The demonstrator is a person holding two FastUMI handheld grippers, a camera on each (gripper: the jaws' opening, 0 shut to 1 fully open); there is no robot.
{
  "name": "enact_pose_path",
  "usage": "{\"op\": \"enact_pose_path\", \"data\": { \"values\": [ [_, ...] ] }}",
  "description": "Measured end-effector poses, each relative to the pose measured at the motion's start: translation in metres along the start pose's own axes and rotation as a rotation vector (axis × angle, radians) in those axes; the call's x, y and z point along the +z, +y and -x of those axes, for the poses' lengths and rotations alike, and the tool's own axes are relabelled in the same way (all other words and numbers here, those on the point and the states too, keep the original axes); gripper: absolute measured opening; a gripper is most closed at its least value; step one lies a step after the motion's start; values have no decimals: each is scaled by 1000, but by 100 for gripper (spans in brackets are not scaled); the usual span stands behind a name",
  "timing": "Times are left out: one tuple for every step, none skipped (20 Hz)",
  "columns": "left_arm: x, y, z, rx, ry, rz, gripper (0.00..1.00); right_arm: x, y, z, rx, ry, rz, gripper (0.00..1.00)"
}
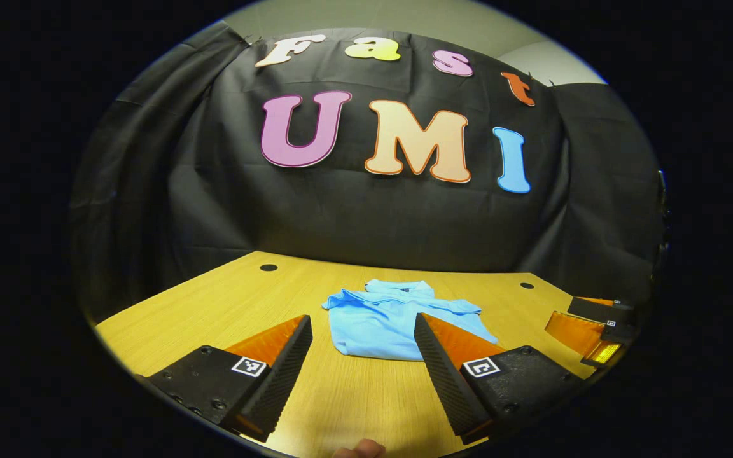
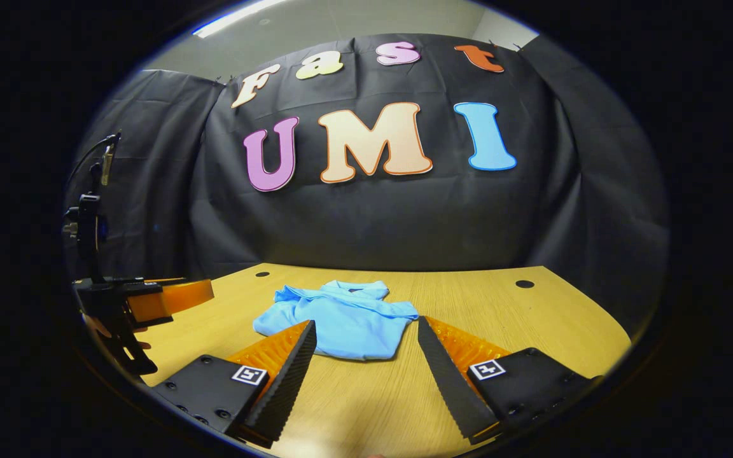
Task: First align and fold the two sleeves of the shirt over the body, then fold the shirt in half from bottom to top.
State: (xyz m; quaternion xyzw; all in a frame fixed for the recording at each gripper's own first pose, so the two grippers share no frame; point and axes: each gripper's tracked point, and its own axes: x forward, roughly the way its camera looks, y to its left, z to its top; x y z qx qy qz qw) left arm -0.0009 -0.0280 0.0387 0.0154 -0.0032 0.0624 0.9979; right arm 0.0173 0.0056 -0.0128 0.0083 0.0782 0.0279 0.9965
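Both grippers — left gripper (image 1: 361, 334) and right gripper (image 2: 365, 340) — hover spread wide above a wooden table (image 1: 214, 305), grasping nothing; beyond lies a soft, folded light-blue shirt (image 1: 385, 318).

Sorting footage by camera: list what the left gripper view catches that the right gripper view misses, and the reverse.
Left gripper view alone: the right gripper at its right edge, and a fingertip at the bottom. Right gripper view alone: the left gripper at its left edge, and a dark stand behind it. Shared: the blue shirt, lying compact on the wooden table, two holes near the table's far edge, and each gripper's own fingers spread apart with nothing between them.
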Motion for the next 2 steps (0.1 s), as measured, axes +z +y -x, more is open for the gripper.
{"op": "enact_pose_path", "data": {
  "values": [
    [-1,-1,0,-2,4,-2,96,0,-1,0,-1,0,-1,99],
    [-2,-2,-1,-4,6,-2,96,-1,0,-1,1,1,-4,99]
  ]
}}
